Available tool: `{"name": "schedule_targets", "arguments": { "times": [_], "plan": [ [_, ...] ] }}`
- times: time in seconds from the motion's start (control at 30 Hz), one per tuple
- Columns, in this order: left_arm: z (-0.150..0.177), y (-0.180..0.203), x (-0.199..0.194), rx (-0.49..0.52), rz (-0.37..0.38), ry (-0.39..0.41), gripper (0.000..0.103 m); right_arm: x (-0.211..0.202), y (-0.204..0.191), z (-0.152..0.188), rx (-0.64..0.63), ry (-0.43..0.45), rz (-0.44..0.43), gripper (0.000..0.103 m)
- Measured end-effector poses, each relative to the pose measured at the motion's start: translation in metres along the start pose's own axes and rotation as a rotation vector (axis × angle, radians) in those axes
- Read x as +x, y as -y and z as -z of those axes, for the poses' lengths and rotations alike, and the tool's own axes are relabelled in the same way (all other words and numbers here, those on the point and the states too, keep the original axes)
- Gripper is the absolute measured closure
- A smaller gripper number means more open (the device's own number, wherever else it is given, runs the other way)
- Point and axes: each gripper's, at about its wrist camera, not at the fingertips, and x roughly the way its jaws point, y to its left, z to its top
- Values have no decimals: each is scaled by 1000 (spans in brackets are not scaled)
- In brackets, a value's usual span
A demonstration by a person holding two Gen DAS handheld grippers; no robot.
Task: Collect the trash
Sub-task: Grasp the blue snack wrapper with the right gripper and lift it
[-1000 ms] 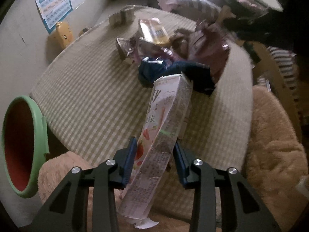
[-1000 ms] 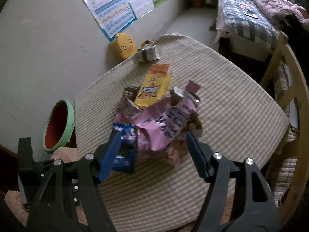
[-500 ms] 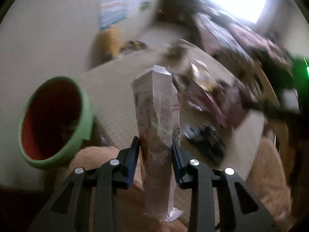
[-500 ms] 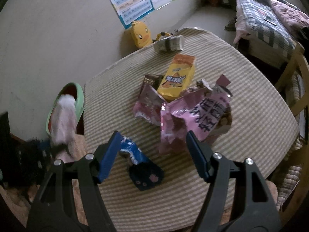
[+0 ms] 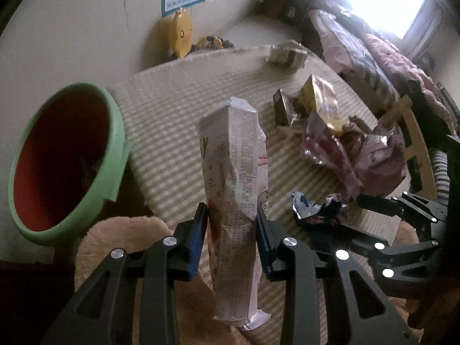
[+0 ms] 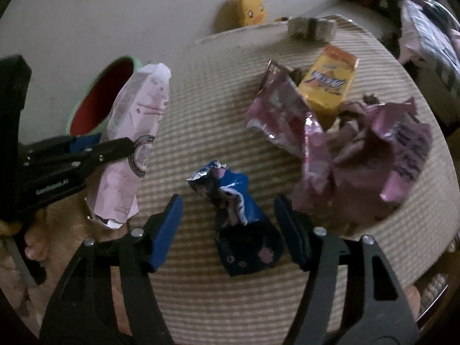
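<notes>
Through the left wrist cam, the left gripper (image 5: pixel 231 227) is clamped on a crumpled milk carton (image 5: pixel 234 189), which now stands pretty much upright, whereas a second ago it leaned over the trash pile; the view has swung so the green bin (image 5: pixel 113 132) with its red inside fills the left side instead of peeking in at the edge. The carton sits over the near edge of the checked tablecloth (image 5: pixel 172 109), not in the bin. Beyond it are the wrappers, a yellow snack bag (image 5: pixel 319 100), a yellow duck toy (image 5: pixel 182 33) against the wall, a poster above it, and a bed by a bright window. Over on the right wrist cam, the right gripper (image 6: pixel 228 227) hangs wide open around a blue wrapper (image 6: pixel 230 198), pads not touching it; a second ago that wrapper was jammed against the pink bags, now it lies on its own on the cloth. Pink wrappers (image 6: pixel 368 149) sit to the right, and the carton (image 6: pixel 135 146) shows at the left beside the bin (image 6: pixel 100 97).
</notes>
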Motion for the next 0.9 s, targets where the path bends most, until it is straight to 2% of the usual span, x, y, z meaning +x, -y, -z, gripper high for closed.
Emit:
{"name": "schedule_targets", "arguments": {
  "times": [0.1,0.13,0.23,0.27,0.33,0.53,0.73,0.83,0.9],
  "plan": [
    [2,1,5,7,-6,-7,71,18,6,-1,6,-42,6,50],
    [1,0,6,3,-9,-10,66,22,7,-1,3,-52,11,56],
    [1,-6,7,-18,-8,-16,58,29,8,2,0,-70,4,65],
    [1,-7,7,-21,-5,-19,57,27,9,3,1,-60,-7,66],
    [0,-7,11,-24,-11,-27,48,20,12,5,5,-35,-10,68],
    [-3,5,24,23,-1,-56,46,-15,23,6,55,63,-6,69],
    [-4,10,51,42,-23,-139,48,-39,24,9,99,114,-20,69],
    [-3,11,42,39,-26,-106,57,-51,23,12,101,143,-26,69],
    [-6,10,24,33,-23,-47,60,-58,19,5,102,168,-33,69]
  ]
}}
